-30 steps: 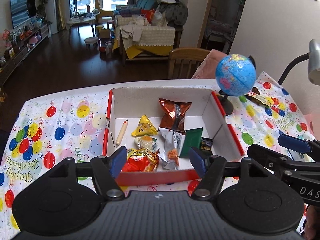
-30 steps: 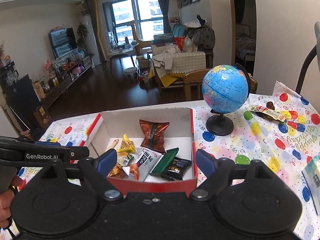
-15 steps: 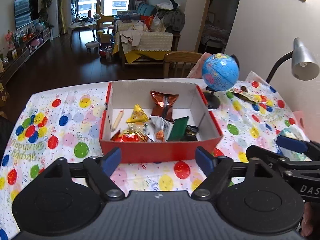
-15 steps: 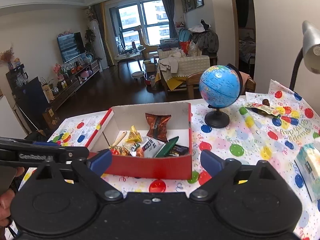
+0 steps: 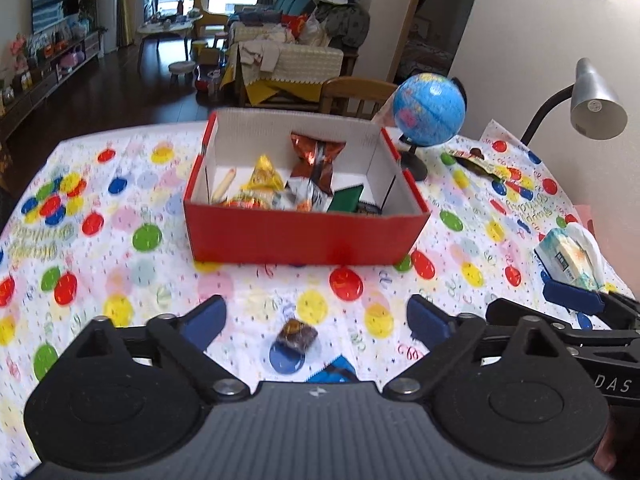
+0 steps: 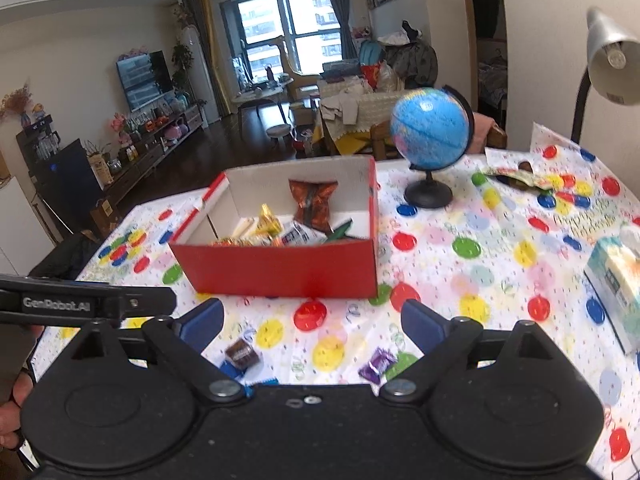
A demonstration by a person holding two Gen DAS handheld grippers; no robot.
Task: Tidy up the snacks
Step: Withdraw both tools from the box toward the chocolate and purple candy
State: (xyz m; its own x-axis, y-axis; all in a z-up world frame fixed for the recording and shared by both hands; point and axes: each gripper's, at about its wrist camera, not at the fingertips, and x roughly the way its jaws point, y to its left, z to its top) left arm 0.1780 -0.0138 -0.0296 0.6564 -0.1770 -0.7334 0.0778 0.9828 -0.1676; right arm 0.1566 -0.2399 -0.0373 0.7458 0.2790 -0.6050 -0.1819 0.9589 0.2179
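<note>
- Left hand-held gripper (image 5: pixel 316 320) hangs over the desk (image 5: pixel 120 248) on the near side of the red box (image 5: pixel 304 236), its blue pads spread wide with nothing between them.
- Right hand-held gripper (image 6: pixel 312 320) is likewise spread wide and empty, also on the near side of the red box; its blue tip shows at the right edge of the left view.
- A second ago both hand-held grippers were right over the red box, with its front wall at the pads; half a second ago they were already pulling away. Now a broad strip of balloon-print cloth lies between the pads and the box.
- The red box itself has not shifted: it sits just left of the globe (image 5: pixel 429 110), with the snacks inside unchanged. A brown foil bag (image 5: pixel 316 160) leans against the far wall, a yellow triangular packet (image 5: pixel 264 176) lies to its left, and a green packet (image 5: pixel 346 198) lies toward the right wall.
- Pulling back has brought loose snacks into view on the near side of the red box: a small brown wrapped candy (image 5: pixel 297 334) on the cloth between the left pads, a blue packet (image 5: pixel 334 372) just nearer than it, and a purple wrapped candy (image 6: pixel 378 364) further right, seen from the right view.
- A tissue pack (image 5: pixel 568 256) lies well to the right of the red box, and a grey desk lamp (image 5: pixel 596 104) stands beyond it.
</note>
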